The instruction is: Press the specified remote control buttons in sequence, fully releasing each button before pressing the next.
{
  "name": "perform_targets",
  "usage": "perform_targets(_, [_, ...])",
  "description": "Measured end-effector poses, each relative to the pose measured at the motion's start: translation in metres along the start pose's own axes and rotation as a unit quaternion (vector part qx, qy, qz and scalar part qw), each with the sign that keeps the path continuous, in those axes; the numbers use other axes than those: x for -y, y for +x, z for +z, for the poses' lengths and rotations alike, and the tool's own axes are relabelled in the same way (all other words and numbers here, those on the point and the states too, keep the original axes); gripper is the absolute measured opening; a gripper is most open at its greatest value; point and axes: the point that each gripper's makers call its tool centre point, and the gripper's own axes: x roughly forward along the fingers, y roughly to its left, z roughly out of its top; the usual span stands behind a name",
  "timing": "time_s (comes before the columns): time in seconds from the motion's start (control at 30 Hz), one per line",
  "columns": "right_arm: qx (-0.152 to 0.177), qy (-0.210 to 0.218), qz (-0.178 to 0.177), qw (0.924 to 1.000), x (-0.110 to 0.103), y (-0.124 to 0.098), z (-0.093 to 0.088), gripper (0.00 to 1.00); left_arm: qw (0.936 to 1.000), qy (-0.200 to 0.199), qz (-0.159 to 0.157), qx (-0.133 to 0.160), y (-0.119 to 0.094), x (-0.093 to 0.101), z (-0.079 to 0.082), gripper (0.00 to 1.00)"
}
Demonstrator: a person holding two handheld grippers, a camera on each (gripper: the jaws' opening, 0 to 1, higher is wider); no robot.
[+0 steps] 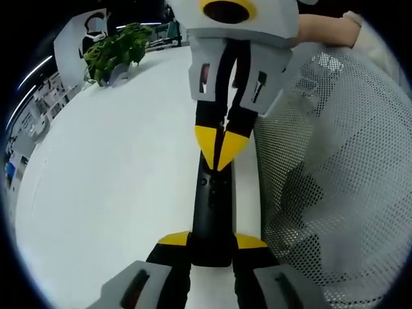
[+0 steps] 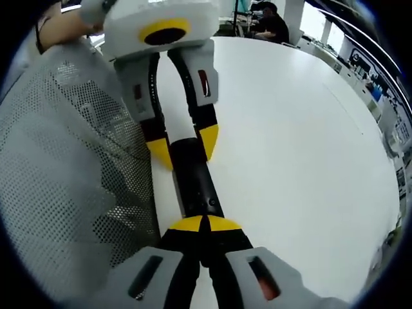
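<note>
A long black remote control [image 1: 212, 212] lies lengthwise along the edge of a white table [image 1: 116, 180]. In the left gripper view, my left gripper [image 1: 212, 241] is shut on the remote's near end, one yellow tip on each side. My right gripper [image 1: 220, 151] comes down from above with its yellow tips shut together, touching the remote's top face just past the small buttons. In the right gripper view, my right gripper [image 2: 206, 224] has its closed tips resting on the remote [image 2: 196, 180], while the left gripper [image 2: 183, 147] clamps the far end.
A white mesh chair back [image 1: 335, 174] [image 2: 64, 167] stands close against the table edge beside the remote. A potted green plant [image 1: 116, 55] sits at the table's far side. The table top [image 2: 296, 141] stretches wide. A person sits far off [image 2: 270, 22].
</note>
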Motion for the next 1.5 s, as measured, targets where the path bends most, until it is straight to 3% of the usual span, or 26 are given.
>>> perform_targets(0.5, [-0.008, -0.020, 0.001, 0.9998, 0.0002, 0.0014, 0.0010, 0.00, 1.0000, 0.001, 0.000, -0.001, 0.0003, -0.0005, -0.0003, 0.24])
perform_targets(0.6, [-0.015, -0.074, 0.001, 0.9971, -0.0016, 0.0008, 0.0022, 0.00, 1.0000, 0.002, 0.000, -0.003, 0.0005, -0.0005, -0.0003, 0.24])
perform_targets(0.87, [-0.028, -0.107, 0.033, 0.9933, -0.0034, 0.0005, 0.0028, 0.00, 1.0000, 0.001, 0.000, -0.004, 0.0004, -0.0004, -0.0002, 0.24])
perform_targets(0.97, [-0.019, -0.155, 0.049, 0.9866, -0.0052, -0.0004, 0.0031, 0.00, 1.0000, 0.000, 0.000, -0.003, 0.0003, -0.0004, -0.0001, 0.24])
perform_targets(1.1, [-0.013, -0.182, 0.053, 0.9818, -0.0064, -0.0009, 0.0024, 0.00, 1.0000, -0.002, 0.000, 0.000, -0.0001, -0.0002, 0.0000, 0.24])
perform_targets(1.23, [-0.004, -0.175, 0.060, 0.9828, -0.0052, -0.0016, 0.0022, 0.00, 1.0000, -0.001, 0.001, 0.000, 0.0000, -0.0002, 0.0000, 0.24])
perform_targets(1.33, [0.026, -0.119, 0.065, 0.9904, -0.0032, -0.0016, 0.0012, 0.00, 1.0000, -0.001, 0.000, 0.001, 0.0001, -0.0001, 0.0001, 0.24])
perform_targets(1.5, [0.052, -0.092, 0.068, 0.9921, -0.0020, -0.0032, -0.0014, 0.00, 1.0000, -0.003, 0.000, 0.002, 0.0001, 0.0000, 0.0003, 0.24])
